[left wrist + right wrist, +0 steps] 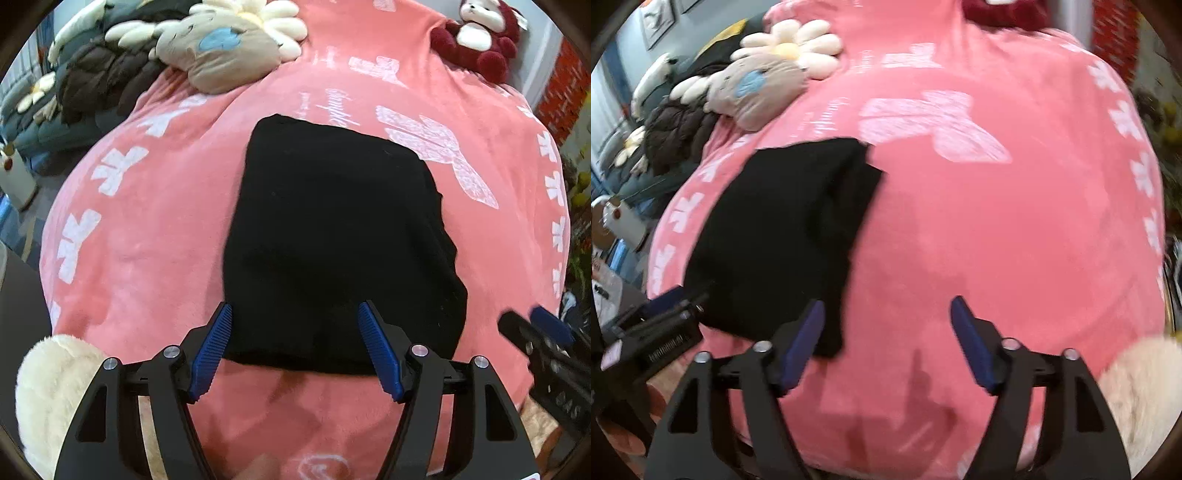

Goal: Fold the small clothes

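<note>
A black garment (332, 236) lies folded into a rough rectangle on the pink blanket (147, 240). My left gripper (295, 328) stands open over the garment's near edge, its blue pads clear of the cloth. In the right wrist view the same black garment (783, 229) lies to the left. My right gripper (888, 321) is open over bare pink blanket (1015, 240), with its left pad next to the garment's near right corner. Nothing is held by either one. Each gripper shows at the edge of the other's view: the right gripper (539, 328) and the left gripper (665, 314).
A grey plush with a white flower (229, 44) and dark quilted clothes (103, 77) lie at the blanket's far left. A red and white plush toy (480, 40) sits at the far right. Cream fluffy fabric (51, 391) lies at the near corner.
</note>
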The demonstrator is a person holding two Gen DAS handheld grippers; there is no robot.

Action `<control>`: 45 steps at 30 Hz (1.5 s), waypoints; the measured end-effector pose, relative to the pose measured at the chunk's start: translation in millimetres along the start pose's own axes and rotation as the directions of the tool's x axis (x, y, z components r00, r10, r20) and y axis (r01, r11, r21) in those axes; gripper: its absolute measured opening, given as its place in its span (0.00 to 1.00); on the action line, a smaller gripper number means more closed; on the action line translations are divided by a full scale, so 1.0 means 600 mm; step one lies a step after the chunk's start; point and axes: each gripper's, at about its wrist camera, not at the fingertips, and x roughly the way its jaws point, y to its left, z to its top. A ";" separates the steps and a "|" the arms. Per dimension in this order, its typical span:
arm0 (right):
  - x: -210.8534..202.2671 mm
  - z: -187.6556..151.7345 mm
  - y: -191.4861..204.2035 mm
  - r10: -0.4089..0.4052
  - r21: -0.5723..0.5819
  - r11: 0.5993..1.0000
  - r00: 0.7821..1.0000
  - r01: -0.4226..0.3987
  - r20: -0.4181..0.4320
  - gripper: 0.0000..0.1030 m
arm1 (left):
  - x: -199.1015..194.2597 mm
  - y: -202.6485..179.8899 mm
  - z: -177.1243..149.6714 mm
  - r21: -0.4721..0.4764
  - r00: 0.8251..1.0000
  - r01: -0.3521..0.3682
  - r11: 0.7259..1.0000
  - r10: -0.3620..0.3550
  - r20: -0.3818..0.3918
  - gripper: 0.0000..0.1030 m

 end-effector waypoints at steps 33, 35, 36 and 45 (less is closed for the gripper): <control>-0.020 -0.080 -0.001 0.015 -0.093 0.996 0.999 -0.013 0.030 0.80 | -0.003 -0.039 -0.076 -0.038 0.994 -0.109 0.993 0.107 -0.036 0.66; -0.019 -0.080 -0.003 0.007 -0.088 0.996 1.000 -0.005 0.027 0.80 | -0.004 -0.039 -0.076 -0.037 0.994 -0.106 0.994 0.105 -0.034 0.66; -0.018 -0.080 -0.005 0.006 -0.085 0.996 1.000 -0.004 0.027 0.80 | -0.005 -0.040 -0.076 -0.036 0.994 -0.104 0.994 0.103 -0.033 0.66; -0.015 -0.083 0.002 -0.008 -0.102 0.995 1.000 0.010 0.021 0.80 | -0.011 -0.048 -0.079 -0.010 0.996 -0.089 0.996 0.089 -0.022 0.64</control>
